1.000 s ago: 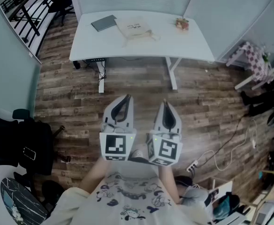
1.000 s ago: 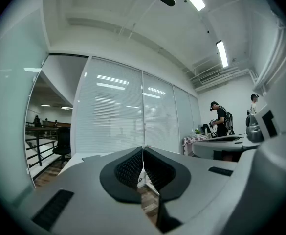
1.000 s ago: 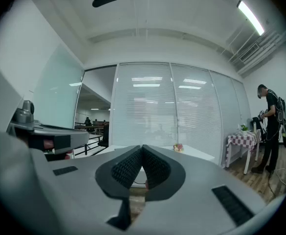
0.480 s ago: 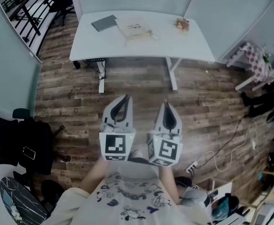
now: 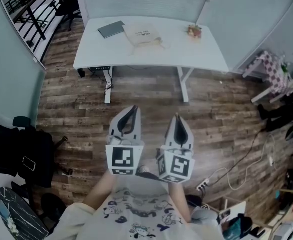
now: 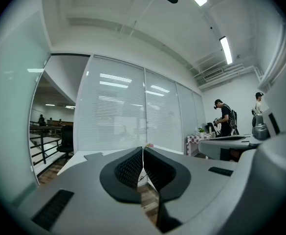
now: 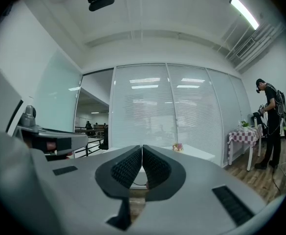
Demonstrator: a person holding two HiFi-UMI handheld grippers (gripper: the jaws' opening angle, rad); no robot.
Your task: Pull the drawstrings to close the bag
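A cream drawstring bag (image 5: 142,34) lies flat on the white table (image 5: 186,51) far ahead of me, its strings trailing toward the table's front edge. My left gripper (image 5: 134,107) and right gripper (image 5: 177,117) are held side by side close to my body, over the wooden floor and well short of the table. Both are shut with nothing between the jaws. In the left gripper view the pads (image 6: 133,168) meet in a thin line; the right gripper view shows its pads (image 7: 154,166) pressed together the same way. The bag is not visible in either gripper view.
A grey notebook (image 5: 110,29) lies left of the bag and a small flower pot (image 5: 194,31) stands at the table's right. A black chair (image 5: 21,149) is at my left, cables and a power strip (image 5: 202,185) on the floor at my right. People stand at the far right (image 7: 270,126).
The view has shifted slightly: the table sits a little lower and nearer in the head view. Both grippers stay shut and side by side.
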